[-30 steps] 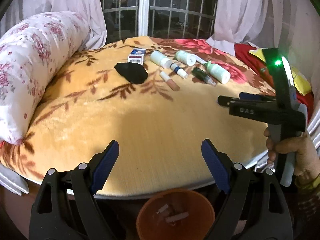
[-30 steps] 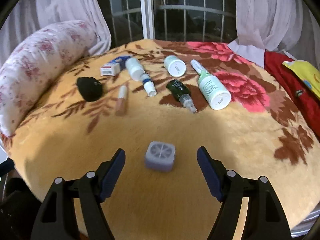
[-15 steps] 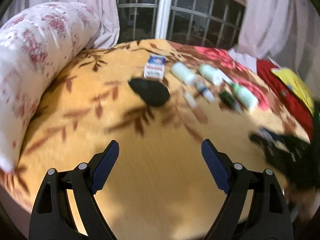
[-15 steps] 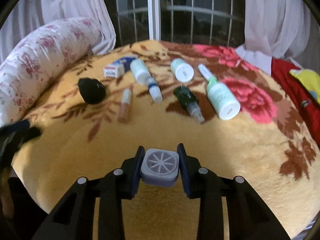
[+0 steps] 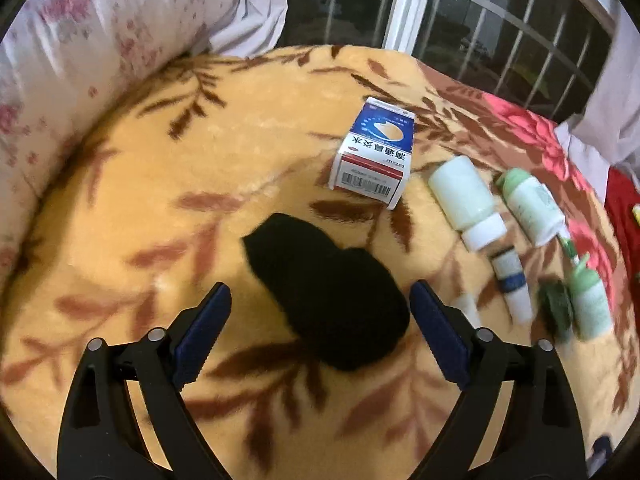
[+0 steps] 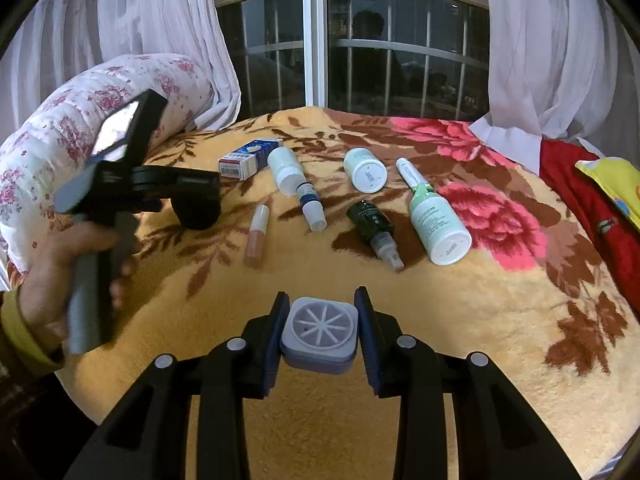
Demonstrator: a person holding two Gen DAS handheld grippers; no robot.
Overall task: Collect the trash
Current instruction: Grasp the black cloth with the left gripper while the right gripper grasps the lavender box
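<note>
My right gripper [image 6: 319,332] is pinching a small grey square container [image 6: 319,335] with a spoked top; both blue pads press its sides and it sits just above the yellow floral blanket [image 6: 460,320]. My left gripper [image 5: 320,340] has its jaws closing, and the black lump [image 5: 332,292], something soft and dark I can't identify further, lies between the pads, which don't touch it. From the right wrist view I see the person's left hand [image 6: 60,280] gripping that tool's handle, the tool reaching over the black lump at the left of the blanket

Beyond the black lump lies a white and blue carton [image 5: 374,152] with a red stripe and a barcode. To its right is a white bottle [image 5: 464,200] with a white cap, and close below it a small white tube with a blue band [image 5: 510,284]. A pinkish tube [image 6: 256,236] lies near the black lump. Further right sit a white jar on its side [image 6: 365,170], a dark green spray bottle [image 6: 374,228] and a long pale green bottle [image 6: 434,220], all lying on the blanket well apart from my right gripper

A floral bolster [image 6: 80,120] runs along the left edge, sheer curtains [image 6: 552,48] hang by the barred window [image 6: 396,52], and red cloth [image 6: 592,200] with a yellow item [image 6: 612,178] on it lies at the far right
</note>
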